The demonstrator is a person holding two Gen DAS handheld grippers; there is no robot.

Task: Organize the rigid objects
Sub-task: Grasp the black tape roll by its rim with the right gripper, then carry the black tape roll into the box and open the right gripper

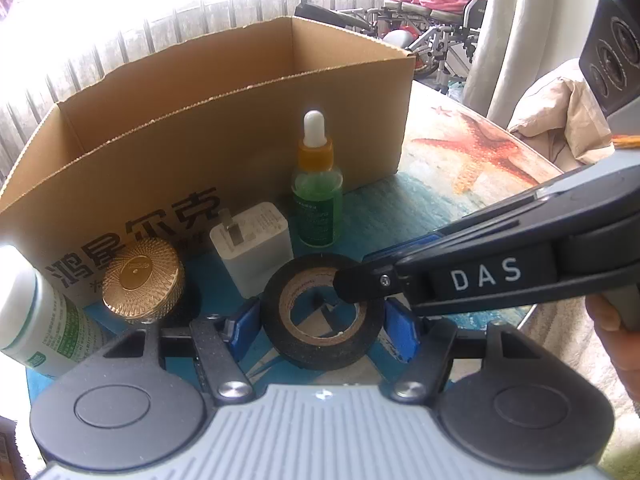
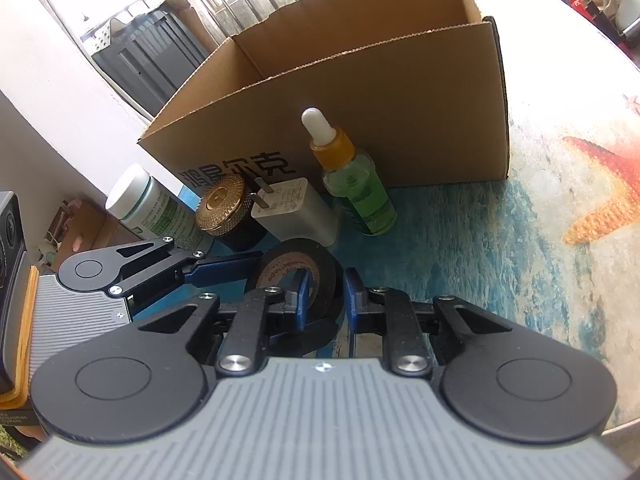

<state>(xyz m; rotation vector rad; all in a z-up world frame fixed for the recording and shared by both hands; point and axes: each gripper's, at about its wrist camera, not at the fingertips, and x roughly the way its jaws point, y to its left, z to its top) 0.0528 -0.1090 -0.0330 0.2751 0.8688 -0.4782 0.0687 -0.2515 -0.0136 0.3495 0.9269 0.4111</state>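
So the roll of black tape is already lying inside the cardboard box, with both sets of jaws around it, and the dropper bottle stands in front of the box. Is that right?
Not quite. The roll of black tape is not inside the cardboard box; it is on the table in front of it, as the left wrist view shows. The rest holds: the left gripper straddles the roll, the right gripper is closed on its rim, and the dropper bottle stands in front of the box.

The cardboard box's [image 1: 248,120] floor is hidden behind its near wall in both views. In the left wrist view the white bottle [image 1: 36,312] at nine o'clock is cut off by the picture's edge, and the right claw [image 1: 360,280] covers part of the black tape roll's [image 1: 320,340] rim. The small print on the dropper bottle [image 1: 318,200] and the charger [image 1: 256,248] is too small to read.
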